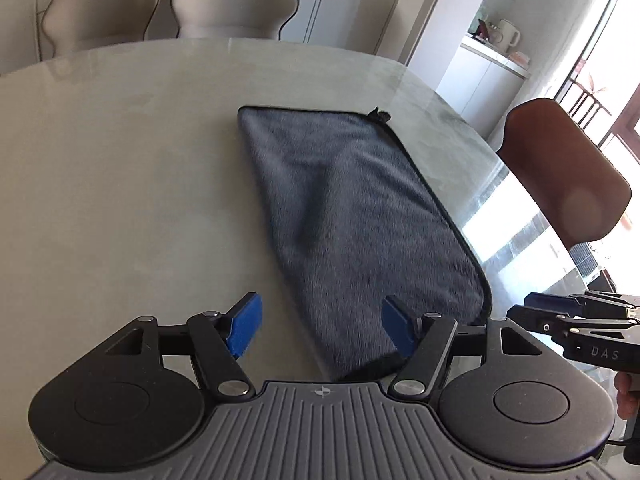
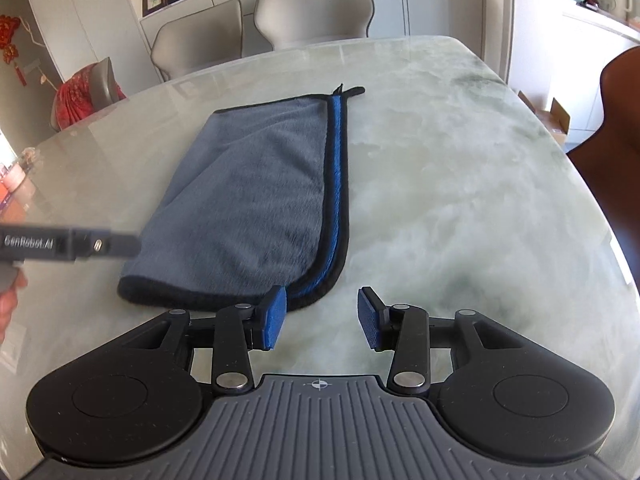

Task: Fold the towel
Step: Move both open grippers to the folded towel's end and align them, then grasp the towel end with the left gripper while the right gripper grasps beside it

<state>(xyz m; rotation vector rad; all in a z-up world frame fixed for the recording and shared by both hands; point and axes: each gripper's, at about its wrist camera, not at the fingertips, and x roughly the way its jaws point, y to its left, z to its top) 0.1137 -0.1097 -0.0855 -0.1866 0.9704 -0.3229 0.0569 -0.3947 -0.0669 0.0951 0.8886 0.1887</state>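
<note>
A grey towel [image 1: 352, 216] with black trim lies folded lengthwise on the marble table [image 1: 120, 184]. In the right wrist view the towel [image 2: 248, 200] shows a blue strip along its right edge and a hanging loop at the far corner. My left gripper [image 1: 320, 330] is open and empty, above the towel's near end. My right gripper [image 2: 322, 318] is open and empty, just past the towel's near right corner. The right gripper also shows at the right edge of the left wrist view [image 1: 576, 324]; the left gripper shows at the left of the right wrist view [image 2: 68, 245].
Two beige chairs [image 2: 312, 12] stand at the table's far side. A brown chair [image 1: 564, 168] stands at the right side. A white counter with a kettle [image 1: 508, 36] is beyond. A red cloth hangs on a chair [image 2: 84, 92] at the left.
</note>
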